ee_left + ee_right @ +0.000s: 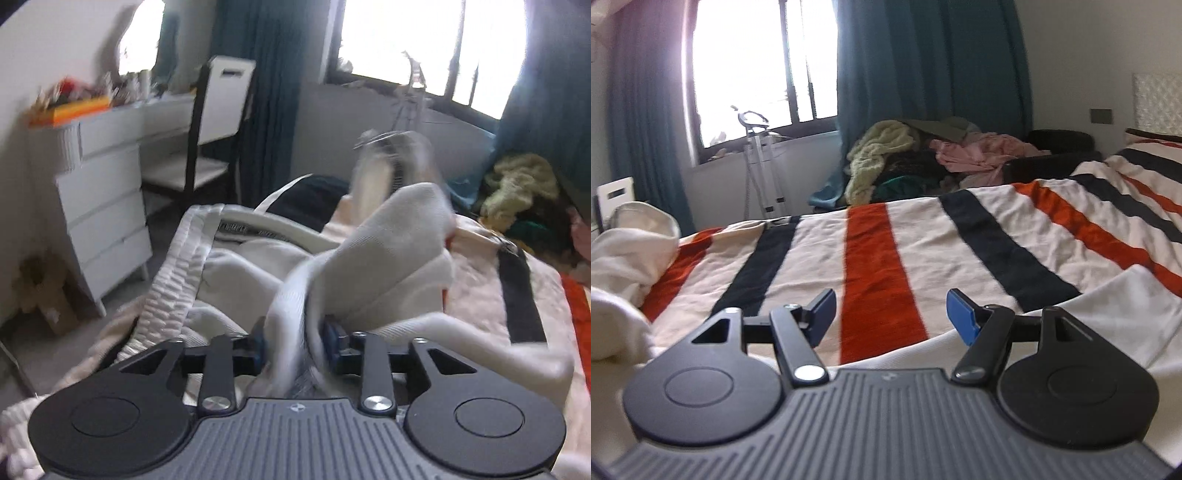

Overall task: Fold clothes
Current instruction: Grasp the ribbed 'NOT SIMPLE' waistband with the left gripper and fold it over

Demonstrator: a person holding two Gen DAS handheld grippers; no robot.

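Observation:
A bulky white garment [388,258] lies heaped on the striped bed and rises in a blurred fold. My left gripper [295,343] has a bunch of this fabric filling the gap between its blue pads, which press on it from both sides. In the right wrist view my right gripper [890,314] stands open, low over the orange, black and cream striped blanket [879,251], with nothing between its fingers. White fabric [1108,314] lies under and right of it, and more white cloth [624,251] is piled at the left.
A white dresser [103,206] and a chair [207,140] stand left of the bed. A black garment [310,195] lies behind the white one. A heap of mixed clothes [923,158] sits beyond the bed, near a steamer stand [761,158] and teal curtains.

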